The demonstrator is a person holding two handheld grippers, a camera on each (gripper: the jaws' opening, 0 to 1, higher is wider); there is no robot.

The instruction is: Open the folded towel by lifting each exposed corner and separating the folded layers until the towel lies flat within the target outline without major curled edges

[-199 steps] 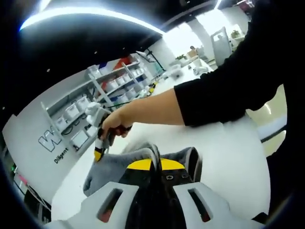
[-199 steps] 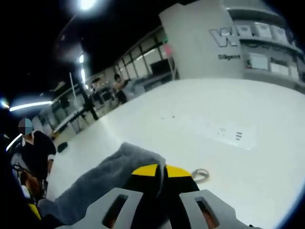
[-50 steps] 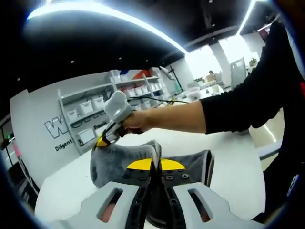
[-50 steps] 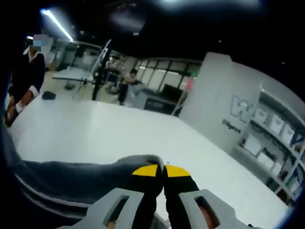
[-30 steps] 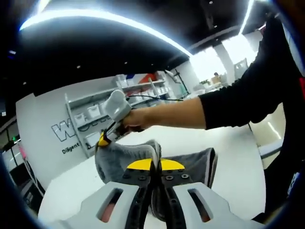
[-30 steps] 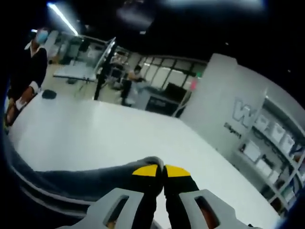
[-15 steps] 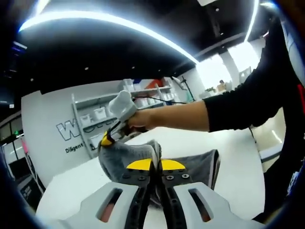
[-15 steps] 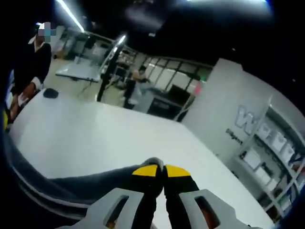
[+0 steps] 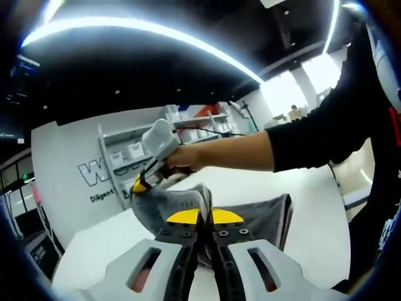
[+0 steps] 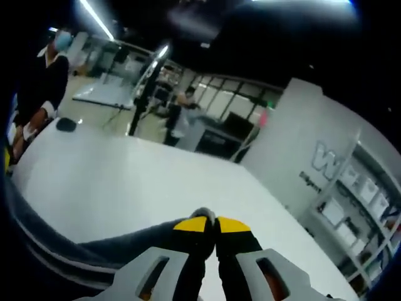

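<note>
In the left gripper view the left gripper (image 9: 205,216), yellow-tipped jaws pinched together on the grey towel (image 9: 257,216), holds it above the white bench (image 9: 313,213); the right gripper (image 9: 139,184), in a hand (image 9: 182,158), clamps another corner, the soft cloth hanging between them. The right gripper view shows that gripper (image 10: 212,224) closed on a thin fold of towel (image 10: 125,241), a person (image 10: 37,94) at the bench's far edge. Wall lettering (image 10: 329,160) is partly readable: "W".
</note>
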